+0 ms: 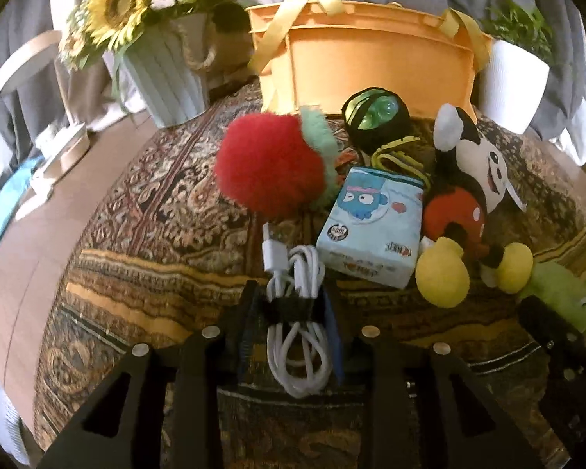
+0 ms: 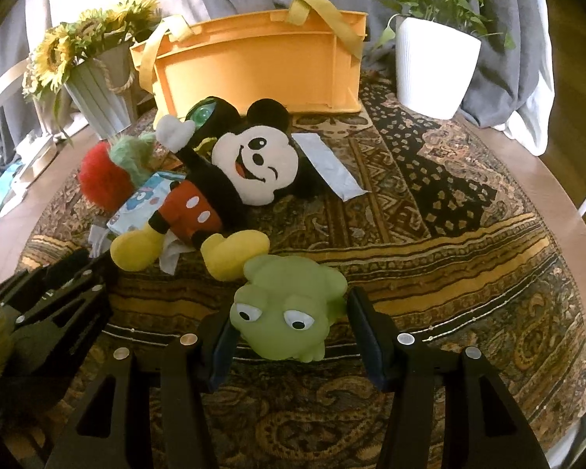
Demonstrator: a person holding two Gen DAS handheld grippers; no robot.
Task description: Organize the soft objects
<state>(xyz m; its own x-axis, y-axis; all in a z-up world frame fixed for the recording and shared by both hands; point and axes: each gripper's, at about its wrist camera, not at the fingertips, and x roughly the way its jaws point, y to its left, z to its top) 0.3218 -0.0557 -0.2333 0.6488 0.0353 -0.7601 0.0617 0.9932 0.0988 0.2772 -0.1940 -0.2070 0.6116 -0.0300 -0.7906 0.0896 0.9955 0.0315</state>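
With the left gripper nearly closed on the coiled white cable and the right gripper half open around the green frog between its jaws, either could slip before reaching the orange basket ahead.

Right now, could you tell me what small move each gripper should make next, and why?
Probably lift both toward the orange basket: the left gripper pinches the white cable, and the right gripper brackets the green frog, though its grip looks uncertain.
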